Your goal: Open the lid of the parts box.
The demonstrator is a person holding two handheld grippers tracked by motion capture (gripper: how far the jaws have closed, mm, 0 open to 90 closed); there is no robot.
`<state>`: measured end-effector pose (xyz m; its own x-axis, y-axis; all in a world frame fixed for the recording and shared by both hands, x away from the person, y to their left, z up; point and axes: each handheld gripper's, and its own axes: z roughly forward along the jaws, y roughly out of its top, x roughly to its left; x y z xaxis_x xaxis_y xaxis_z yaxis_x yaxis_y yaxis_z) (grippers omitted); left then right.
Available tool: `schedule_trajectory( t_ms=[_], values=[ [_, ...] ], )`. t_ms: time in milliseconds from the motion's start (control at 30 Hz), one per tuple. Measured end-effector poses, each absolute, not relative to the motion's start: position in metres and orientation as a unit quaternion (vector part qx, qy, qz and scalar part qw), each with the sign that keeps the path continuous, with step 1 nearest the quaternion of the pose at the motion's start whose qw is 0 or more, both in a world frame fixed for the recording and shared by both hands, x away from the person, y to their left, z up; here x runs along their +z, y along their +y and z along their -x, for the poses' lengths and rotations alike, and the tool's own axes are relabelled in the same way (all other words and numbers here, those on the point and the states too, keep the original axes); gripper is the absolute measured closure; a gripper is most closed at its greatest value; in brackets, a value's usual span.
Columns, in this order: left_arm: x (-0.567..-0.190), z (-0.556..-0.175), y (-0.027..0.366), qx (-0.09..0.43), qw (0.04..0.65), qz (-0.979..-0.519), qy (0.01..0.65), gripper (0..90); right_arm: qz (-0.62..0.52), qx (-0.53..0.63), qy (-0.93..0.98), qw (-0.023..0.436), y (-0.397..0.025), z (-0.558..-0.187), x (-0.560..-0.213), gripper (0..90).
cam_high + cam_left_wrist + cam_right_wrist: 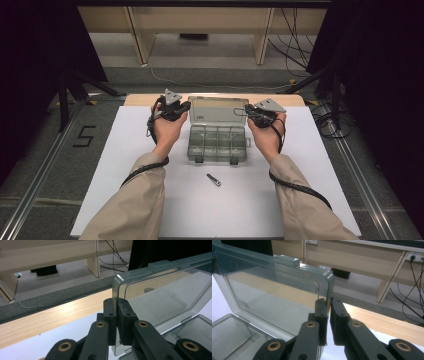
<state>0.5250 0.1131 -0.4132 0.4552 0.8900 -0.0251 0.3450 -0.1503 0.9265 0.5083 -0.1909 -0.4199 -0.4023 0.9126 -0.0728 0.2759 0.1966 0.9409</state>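
Lid (217, 109) raised upright, left hand-held gripper (176, 107) and right hand-held gripper (256, 114) each clamping a side edge

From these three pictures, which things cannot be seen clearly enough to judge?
- High view: the small dark metal tool on the white table is too small to identify.
- High view: the contents of the clear grey plastic compartment box are too small to tell.
- Right gripper view: the print on the box's open transparent lid is too small to read.
- Left gripper view: the left gripper hides the lid edge it pinches.
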Motion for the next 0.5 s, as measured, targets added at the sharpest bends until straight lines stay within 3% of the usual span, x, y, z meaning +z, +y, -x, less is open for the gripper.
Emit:
schedule_trajectory(
  t_ms=[500],
  values=[
    [-0.4209,-0.5286,0.1121,0.283,0.482,-0.702,0.441,85.0,-0.431,0.466,0.694,0.339,-0.1911,-0.5133,-0.4243,84.8]
  ],
)
